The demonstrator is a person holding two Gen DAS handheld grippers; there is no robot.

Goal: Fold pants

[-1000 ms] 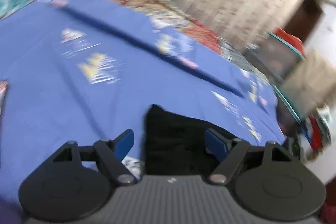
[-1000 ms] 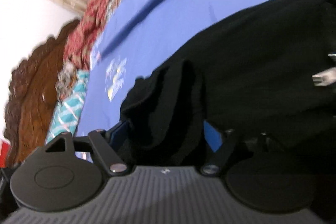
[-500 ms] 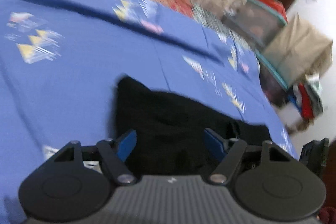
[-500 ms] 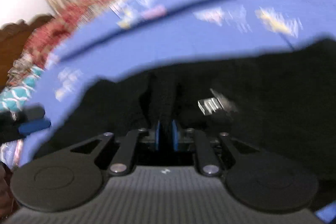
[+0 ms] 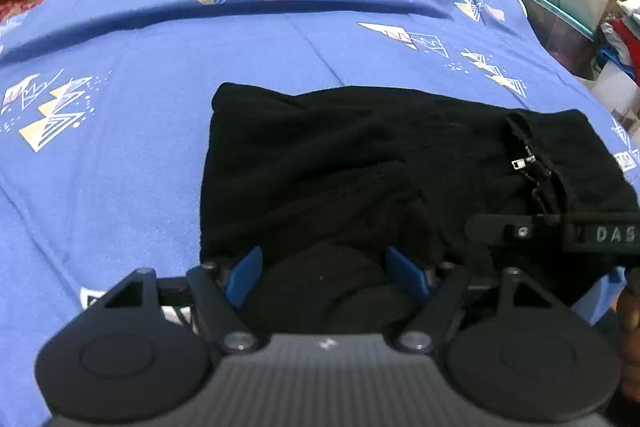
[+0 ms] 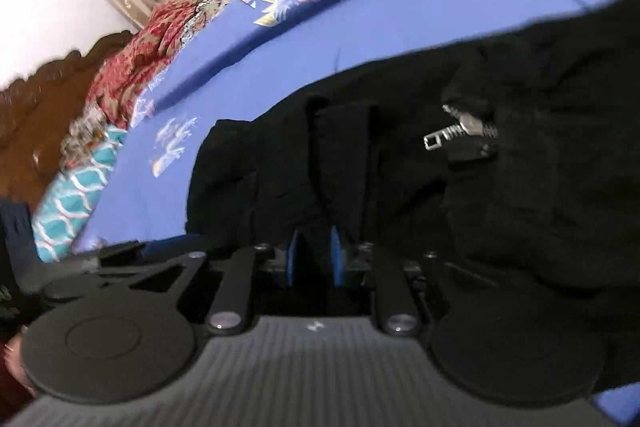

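Left wrist view: the left gripper [image 5: 326, 273] has its blue pads [image 5: 244, 275] spread wide at the lower centre of the frame, with a mound of black fabric lying between them; neither pad visibly presses it, so the jaws read as released. Their spread has wavered slightly, narrowing then widening again. The pants [image 5: 360, 167], black and bunched, fill the centre of the frame and run to the right edge, resting on the blue bedsheet [image 5: 120, 167] printed with pale triangles. A metal zipper pull [image 5: 520, 163] shows at centre right. Below it, the right gripper [image 5: 560, 233] enters from the right edge.

Right wrist view: the right gripper [image 6: 314, 259] has just closed to a narrow gap and eased open a trifle; a dark fold of the pants [image 6: 540, 167] sits between its blue pads [image 6: 335, 259], clenched. The zipper pull [image 6: 448, 137] lies at upper right of centre. The bedsheet [image 6: 280, 59] stretches to upper left, bordered by a red patterned quilt [image 6: 140, 67], a teal pillow [image 6: 72, 203] and a carved wooden headboard [image 6: 44, 115].
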